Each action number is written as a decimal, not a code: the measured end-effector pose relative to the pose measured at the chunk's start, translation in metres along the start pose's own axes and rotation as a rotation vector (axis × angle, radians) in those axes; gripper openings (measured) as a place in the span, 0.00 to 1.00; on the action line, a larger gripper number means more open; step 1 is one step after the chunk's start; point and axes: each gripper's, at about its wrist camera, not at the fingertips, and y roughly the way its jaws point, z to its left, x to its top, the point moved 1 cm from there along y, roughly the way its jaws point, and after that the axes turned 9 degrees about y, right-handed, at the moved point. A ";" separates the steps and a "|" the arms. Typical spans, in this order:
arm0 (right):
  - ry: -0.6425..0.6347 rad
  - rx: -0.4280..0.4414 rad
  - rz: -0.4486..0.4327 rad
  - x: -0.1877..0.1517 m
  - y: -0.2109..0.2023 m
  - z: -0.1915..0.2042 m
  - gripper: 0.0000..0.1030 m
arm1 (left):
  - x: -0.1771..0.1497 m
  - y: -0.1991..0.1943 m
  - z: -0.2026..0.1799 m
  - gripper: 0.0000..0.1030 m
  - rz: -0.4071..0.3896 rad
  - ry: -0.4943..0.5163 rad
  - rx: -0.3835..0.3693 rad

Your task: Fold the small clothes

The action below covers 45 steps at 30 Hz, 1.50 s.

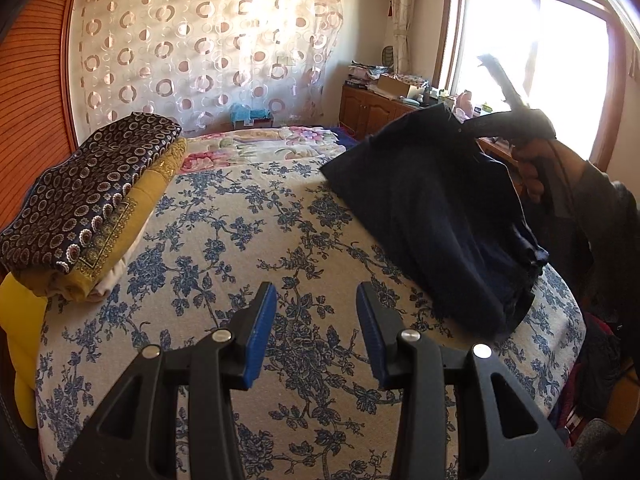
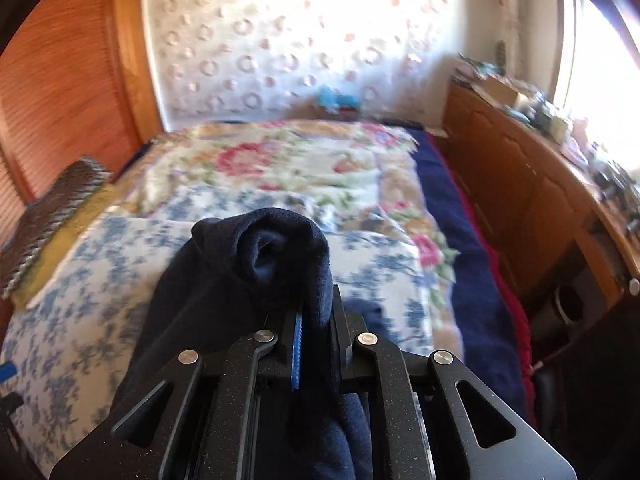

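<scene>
Right under my left gripper point(image 1: 316, 328) lies only bedspread point(image 1: 224, 240), blue flowers on cream; its jaws stand partly apart with nothing between them, hovering idle. Beside it, to the right, hangs the garment point(image 1: 432, 216), dark navy, one corner lifted high while its lower edge rests bunched on the cover. That lift is my right gripper point(image 2: 314, 320) at work: from its own camera I see the jaws clamped tight on a thick roll of the navy cloth, which spills over and around the fingers (the blue pad point(image 2: 297, 344) just peeks out beside the fold). My right hand point(image 1: 532, 176) shows in the left view, gripping the handle against the bright window.

Now the risks, as I judge them. I have a bunched wad rather than a single clean edge, so the piece may hang twisted and refuse to lie flat when I spread it. The grip sits near a corner; a quick swing could let the cloth slide out. My left is empty, so nothing steadies the trailing end, which may drag and rumple.

Farther off, at left, sits the folded stack point(image 1: 100, 192), patterned over mustard. Beyond, a floral quilt point(image 1: 256, 144), then curtain.
</scene>
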 end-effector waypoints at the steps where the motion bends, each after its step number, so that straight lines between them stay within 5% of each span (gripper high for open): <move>1: 0.005 -0.022 0.017 0.000 0.006 -0.004 0.08 | 0.000 0.001 -0.001 0.39 0.002 0.002 -0.001; 3: 0.026 -0.051 0.062 -0.002 0.019 -0.015 0.10 | 0.000 0.001 -0.003 0.39 0.002 0.007 -0.005; 7: 0.020 -0.116 0.082 -0.010 0.023 -0.022 0.56 | 0.000 0.000 -0.006 0.39 -0.001 0.013 -0.010; 17: -0.025 0.022 -0.021 -0.068 -0.055 -0.023 0.57 | 0.003 0.005 -0.019 0.39 0.002 0.032 -0.030; 31: -0.033 0.058 0.006 -0.160 -0.085 -0.024 0.56 | 0.008 0.013 -0.039 0.39 0.019 0.071 -0.047; 40: 0.016 0.079 0.016 -0.179 -0.092 -0.036 0.56 | 0.007 0.027 -0.058 0.39 0.046 0.094 -0.082; 45: 0.016 0.123 0.013 -0.180 -0.093 -0.031 0.42 | 0.007 0.033 -0.067 0.39 0.055 0.099 -0.103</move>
